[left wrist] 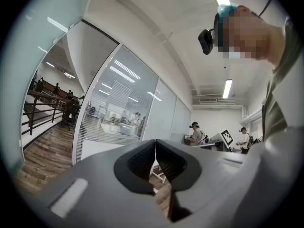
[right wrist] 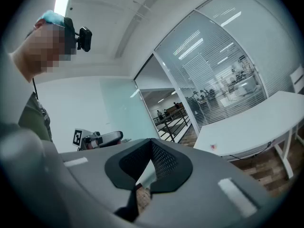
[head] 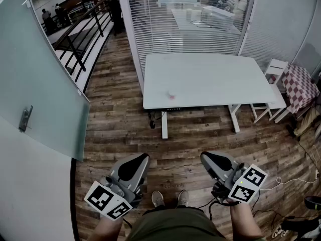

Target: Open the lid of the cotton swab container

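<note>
Left gripper (head: 142, 159) and right gripper (head: 205, 159) hang at waist height, jaws pressed together, empty. What looks like the cotton swab container (head: 172, 95) sits well ahead of both on the table (head: 215, 77). Step close, then steady its base with one gripper before opening it with the other.

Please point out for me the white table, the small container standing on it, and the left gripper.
White rectangular table (head: 210, 79): head view, bare middle of its top.
Small white-and-pink container (head: 171, 95): head view, its body.
Grey left gripper (head: 144, 157): head view, tips of its shut jaws.
</note>
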`<state>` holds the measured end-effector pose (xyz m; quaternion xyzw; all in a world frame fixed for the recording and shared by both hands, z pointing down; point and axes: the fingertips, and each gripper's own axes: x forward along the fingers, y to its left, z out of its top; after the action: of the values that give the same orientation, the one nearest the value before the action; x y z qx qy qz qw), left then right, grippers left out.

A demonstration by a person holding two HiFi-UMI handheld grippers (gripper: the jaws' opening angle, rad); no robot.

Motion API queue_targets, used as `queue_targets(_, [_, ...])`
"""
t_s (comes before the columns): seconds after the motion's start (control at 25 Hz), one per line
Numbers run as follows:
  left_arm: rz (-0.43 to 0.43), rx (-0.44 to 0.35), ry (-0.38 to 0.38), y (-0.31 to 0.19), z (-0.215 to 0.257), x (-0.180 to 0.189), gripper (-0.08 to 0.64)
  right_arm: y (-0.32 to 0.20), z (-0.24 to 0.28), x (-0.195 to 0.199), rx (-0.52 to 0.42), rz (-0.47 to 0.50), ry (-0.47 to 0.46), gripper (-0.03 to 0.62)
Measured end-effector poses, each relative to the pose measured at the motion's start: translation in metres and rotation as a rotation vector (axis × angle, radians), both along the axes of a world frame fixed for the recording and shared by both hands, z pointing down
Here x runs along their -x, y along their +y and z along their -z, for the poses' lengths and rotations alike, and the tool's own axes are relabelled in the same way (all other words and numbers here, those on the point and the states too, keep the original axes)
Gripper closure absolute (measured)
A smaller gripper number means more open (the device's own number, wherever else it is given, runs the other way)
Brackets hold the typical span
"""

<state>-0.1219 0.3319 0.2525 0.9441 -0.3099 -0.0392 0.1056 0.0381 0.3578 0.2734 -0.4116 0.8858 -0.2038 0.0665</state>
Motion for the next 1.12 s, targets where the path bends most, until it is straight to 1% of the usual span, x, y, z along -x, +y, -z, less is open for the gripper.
queue_targets(0.28, [0.019,0.017,-0.001,-0.001,-0.008,-0.019,0.551,-0.008,-0.009,-0.020,0.022,-0.006,-0.018,0.583])
queue_targets(0.64, [0.046,0.018,-0.008,0.010,-0.012,-0.054,0.551,-0.003,-0.028,-0.049,0.071,0.036,0.007,0.583])
queue_targets(0.8, [0.055,0.018,-0.013,0.016,-0.014,-0.069,0.551,0.003,-0.032,-0.063,0.087,0.055,0.001,0.583])
queue_targets(1.12, [0.066,0.032,-0.028,0.022,-0.022,-0.084,0.551,0.006,-0.044,-0.071,0.110,0.080,-0.010,0.582])
